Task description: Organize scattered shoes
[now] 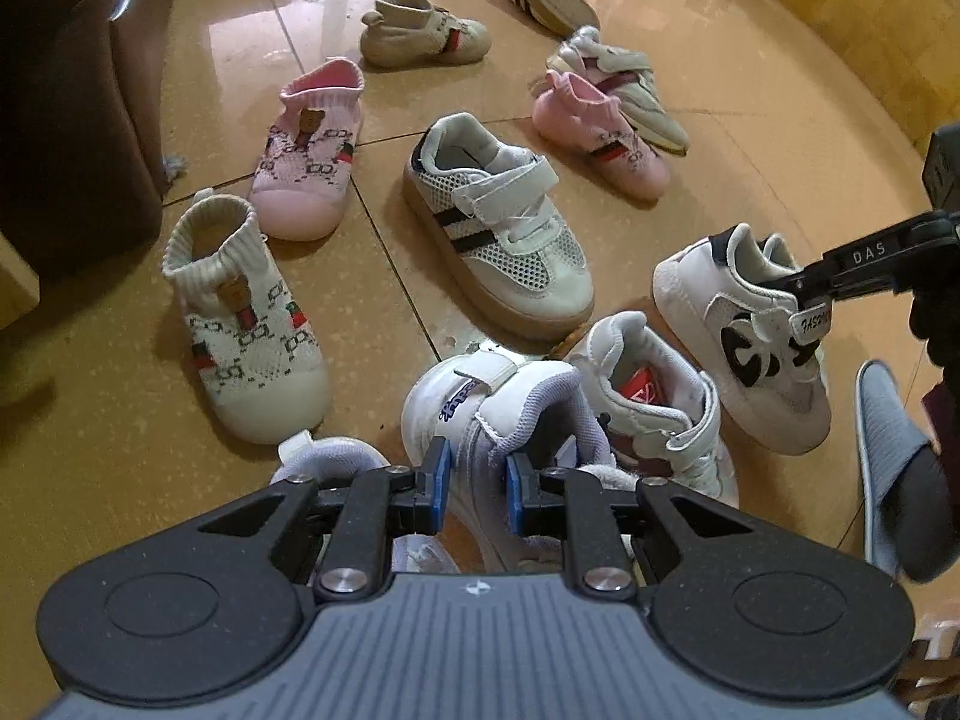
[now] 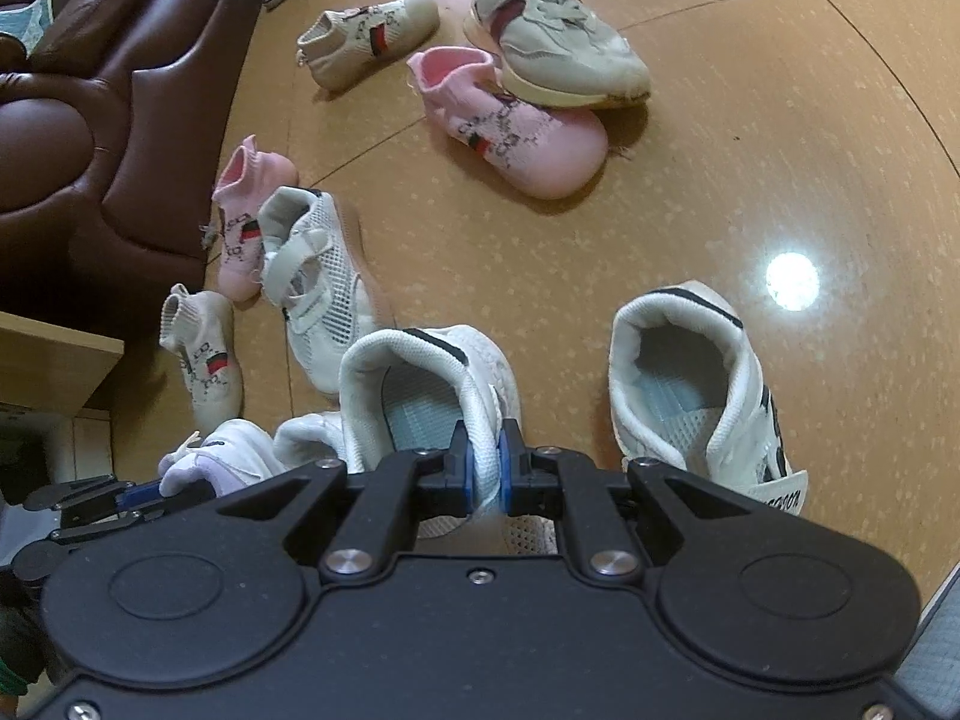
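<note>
Right wrist view: right hand-held gripper (image 2: 482, 462) pinches white sneaker (image 2: 420, 384) collar between its pads.

A home living room: glossy tan tiled floor (image 2: 690, 192), brown leather sofa (image 2: 120, 90), children's shoes (image 1: 498, 222) scattered about, grey slipper (image 1: 888, 450)

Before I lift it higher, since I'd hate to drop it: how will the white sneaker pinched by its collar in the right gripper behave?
The white sneaker probably dangles and swings, since the right hand-held gripper pinches only its soft collar edge. It looks small and likely light. The thin padded fabric may slip.
</note>
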Tool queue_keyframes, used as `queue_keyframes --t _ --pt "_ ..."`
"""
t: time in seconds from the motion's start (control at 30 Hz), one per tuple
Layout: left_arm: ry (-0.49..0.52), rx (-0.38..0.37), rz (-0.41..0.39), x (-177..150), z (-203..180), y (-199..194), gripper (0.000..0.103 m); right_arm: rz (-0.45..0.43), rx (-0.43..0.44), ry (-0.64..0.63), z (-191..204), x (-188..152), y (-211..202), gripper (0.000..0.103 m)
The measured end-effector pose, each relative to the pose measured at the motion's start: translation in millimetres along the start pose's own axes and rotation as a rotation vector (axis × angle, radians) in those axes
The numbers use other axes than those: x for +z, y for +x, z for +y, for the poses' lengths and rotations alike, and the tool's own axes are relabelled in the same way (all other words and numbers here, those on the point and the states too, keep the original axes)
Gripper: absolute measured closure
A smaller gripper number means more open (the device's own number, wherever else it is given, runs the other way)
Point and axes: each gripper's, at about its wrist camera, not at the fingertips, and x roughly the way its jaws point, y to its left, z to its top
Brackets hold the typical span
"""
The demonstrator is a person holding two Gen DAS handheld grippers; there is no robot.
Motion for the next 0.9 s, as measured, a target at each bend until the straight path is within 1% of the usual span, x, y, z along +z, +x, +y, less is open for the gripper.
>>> queue_keyframes --t 0.07,0.17,0.27,0.43,0.6,0.67,0.73,0.9 --pt "0.062 0.034 0.024 3.5 -5.0 5.7 0.086 -0.005 -0.013 0.004 -1.0 -0.8 1.8 0.095" --pt "0.125 0.077 0.056 5.9 -12.7 14.7 0.087 -0.013 -0.037 0.013 -4.3 -2.4 5.6 0.095" --pt "0.16 0.086 0.083 5.3 -18.8 24.1 0.087 -0.025 -0.065 0.025 -7.8 -5.0 8.3 0.095" --pt "0.148 0.077 0.086 3.7 -17.0 30.0 0.087 -0.025 -0.111 0.024 -13.0 -8.2 13.0 0.095" --pt "0.161 0.078 0.083 7.4 -19.2 30.1 0.088 -0.053 -0.134 0.023 -14.5 -7.8 11.6 0.095" --pt "0.183 0.097 0.086 8.8 -22.2 31.8 0.088 -0.071 -0.139 0.037 -16.0 -7.2 9.9 0.095" --pt "0.182 0.112 0.088 9.2 -24.1 34.4 0.088 -0.075 -0.14 0.052 -17.3 -7.6 10.5 0.095" --pt "0.158 0.123 0.093 9.4 -22.9 36.0 0.088 -0.066 -0.166 0.051 -17.7 -10.1 13.9 0.095"
